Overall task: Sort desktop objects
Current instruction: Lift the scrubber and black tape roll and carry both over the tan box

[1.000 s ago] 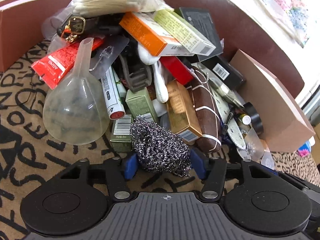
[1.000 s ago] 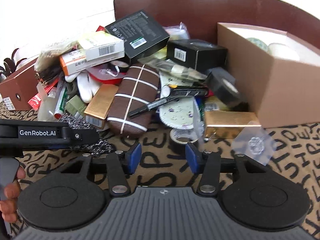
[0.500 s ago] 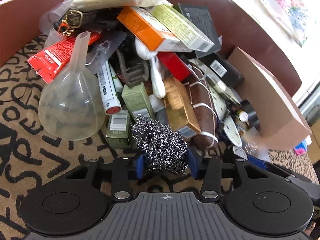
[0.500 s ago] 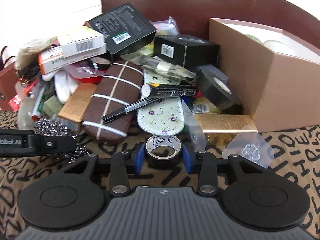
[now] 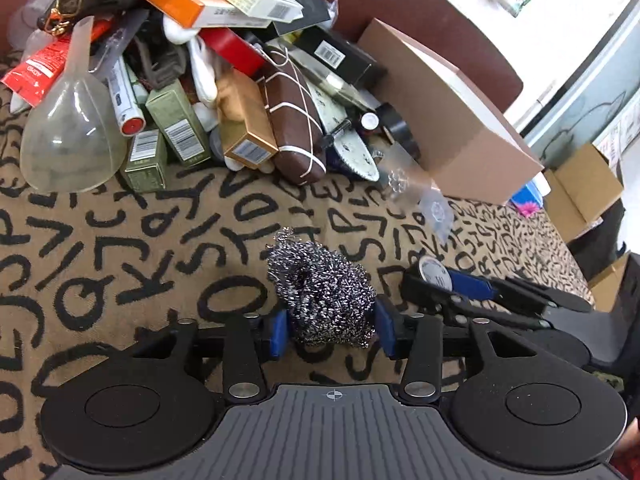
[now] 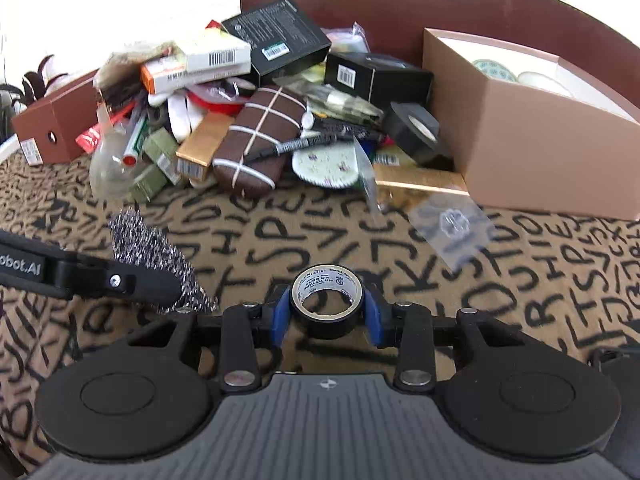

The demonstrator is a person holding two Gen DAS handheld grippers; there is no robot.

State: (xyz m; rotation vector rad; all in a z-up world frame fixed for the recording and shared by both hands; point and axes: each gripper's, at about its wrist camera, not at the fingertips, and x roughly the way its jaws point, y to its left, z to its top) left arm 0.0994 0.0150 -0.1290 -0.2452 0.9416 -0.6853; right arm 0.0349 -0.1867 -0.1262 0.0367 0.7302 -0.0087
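Letter-patterned cloth [image 5: 120, 248] covers the worktop; both tools have withdrawn from the clutter pile [image 6: 248, 120], so two items are now extracted for sorting. The left tool [image 5: 331, 330] is clenched on the steel scourer [image 5: 324, 292], held between its pads. The right tool [image 6: 327, 314] grips the tape roll [image 6: 327, 300], short of the cardboard box [image 6: 540, 136].

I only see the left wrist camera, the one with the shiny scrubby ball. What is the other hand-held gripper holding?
Observer: The right hand-held gripper is shut on a black tape roll, with its hole facing the camera.
Operator: Is anything inside the big cardboard box?
Observer: Yes. The cardboard box is open on top, with a green-patterned round thing and a white round thing inside.
Operator: What's way over on the left?
Observer: A small brown box with a round hole in its side.
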